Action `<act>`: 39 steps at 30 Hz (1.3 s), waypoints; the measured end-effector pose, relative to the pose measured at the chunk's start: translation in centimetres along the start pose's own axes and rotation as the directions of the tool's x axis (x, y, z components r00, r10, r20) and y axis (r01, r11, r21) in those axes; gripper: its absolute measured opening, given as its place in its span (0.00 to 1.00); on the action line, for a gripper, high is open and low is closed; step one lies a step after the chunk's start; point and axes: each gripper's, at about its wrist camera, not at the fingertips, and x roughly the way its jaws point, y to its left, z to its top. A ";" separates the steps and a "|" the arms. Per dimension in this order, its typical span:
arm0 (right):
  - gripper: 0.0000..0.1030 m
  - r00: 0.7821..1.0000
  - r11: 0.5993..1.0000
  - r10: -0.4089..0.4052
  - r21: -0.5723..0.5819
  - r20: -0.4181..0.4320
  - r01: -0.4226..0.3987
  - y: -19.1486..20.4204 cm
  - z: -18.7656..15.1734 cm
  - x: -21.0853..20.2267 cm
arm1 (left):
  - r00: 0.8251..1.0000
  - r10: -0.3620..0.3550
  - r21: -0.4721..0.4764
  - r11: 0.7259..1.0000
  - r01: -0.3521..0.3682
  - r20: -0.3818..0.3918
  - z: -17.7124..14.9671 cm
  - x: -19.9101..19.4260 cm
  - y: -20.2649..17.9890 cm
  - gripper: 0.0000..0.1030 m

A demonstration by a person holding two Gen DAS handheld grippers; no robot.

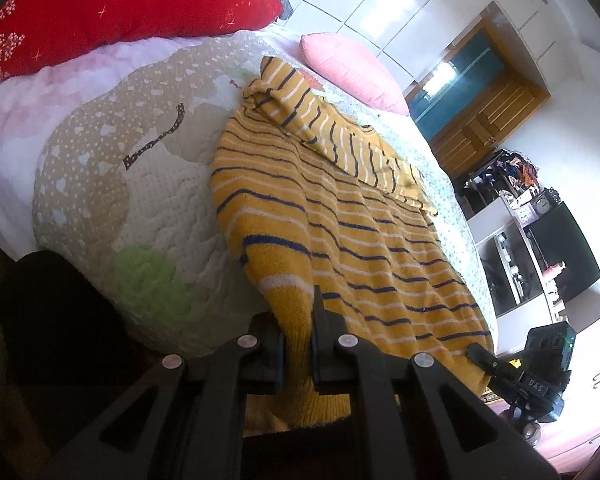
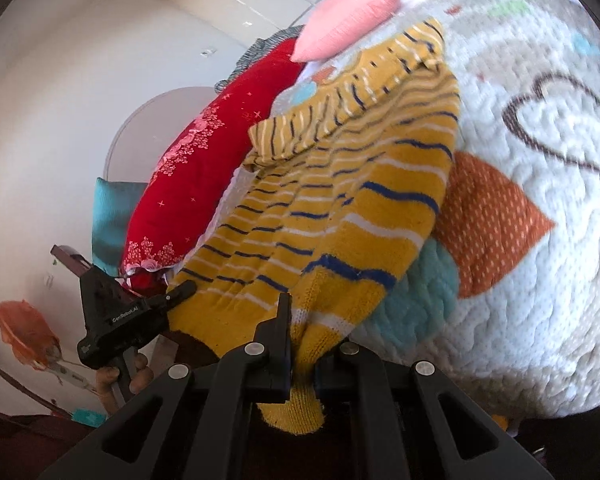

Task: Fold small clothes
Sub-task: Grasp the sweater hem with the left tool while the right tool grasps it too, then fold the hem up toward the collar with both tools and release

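Note:
A yellow knit sweater (image 1: 340, 240) with blue and white stripes lies spread on the quilted bedspread (image 1: 148, 200), its far part folded over. My left gripper (image 1: 298, 344) is shut on the sweater's near hem corner at the bed edge. My right gripper (image 2: 302, 344) is shut on the sweater's (image 2: 340, 200) other near hem corner. The right gripper also shows in the left wrist view (image 1: 512, 372) at the hem's right end. The left gripper shows in the right wrist view (image 2: 128, 316), held by a hand at the hem's left end.
A red pillow (image 1: 112, 12) and a pink pillow (image 1: 348, 68) lie at the head of the bed. A shelf unit with a dark screen (image 1: 560, 248) stands beyond the bed's right side. A wooden door (image 1: 480, 120) is further back.

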 end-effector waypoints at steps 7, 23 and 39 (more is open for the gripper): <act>0.08 0.999 0.994 -0.021 -0.108 0.030 0.024 2.3 2.5 0.3 | 0.999 -0.004 0.068 0.998 0.002 0.034 2.6 0.0 -1.9 0.09; 0.08 0.986 0.993 -0.034 -0.110 0.162 0.052 1.7 16.8 3.5 | 0.997 0.038 0.071 0.997 -0.043 0.068 16.7 8.6 -5.4 0.09; 0.49 0.987 0.952 -0.009 0.304 0.161 -0.041 -10.0 30.6 14.0 | 0.996 -0.073 -0.166 0.984 0.064 -0.050 28.9 22.6 -0.1 0.32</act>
